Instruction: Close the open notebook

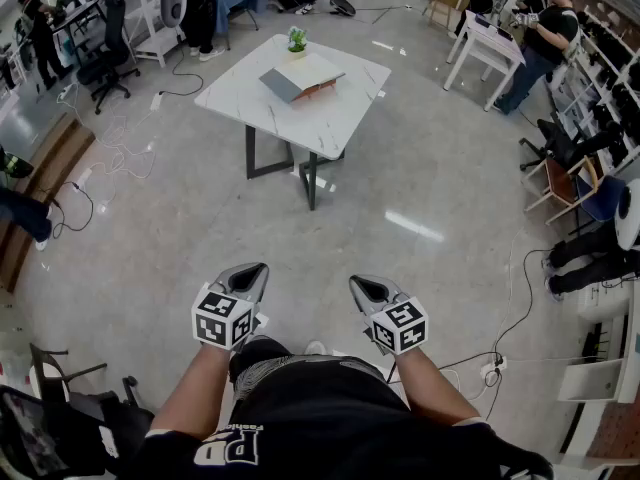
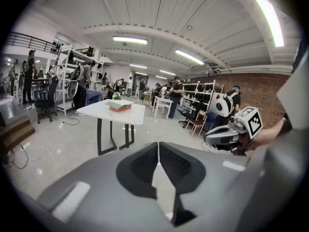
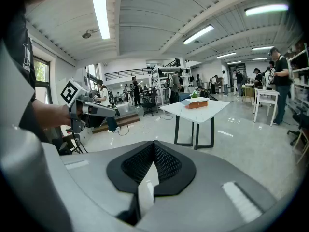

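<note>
Standing on the glossy floor (image 1: 430, 183), well apart from the white table (image 1: 335, 123), a person in a black shirt is holding both grippers low and close to the body, side by side and pointing towards the far table. The left gripper (image 2: 158, 149) is showing its jaws pressed together at the tips, with nothing between them; the right gripper (image 3: 153, 146) is likewise showing its jaws brought together and gripping nothing. The notebook (image 1: 303, 76) is lying open on the far half of the table, presenting a grey part at left and a white part at right, with a brown edge beneath. A small green plant (image 1: 297, 40) is sitting just beyond the notebook, near the table's far edge. Cables (image 1: 95, 173) are trailing across the floor at left, and other people are working at a desk (image 1: 490, 40) at far right.
</note>
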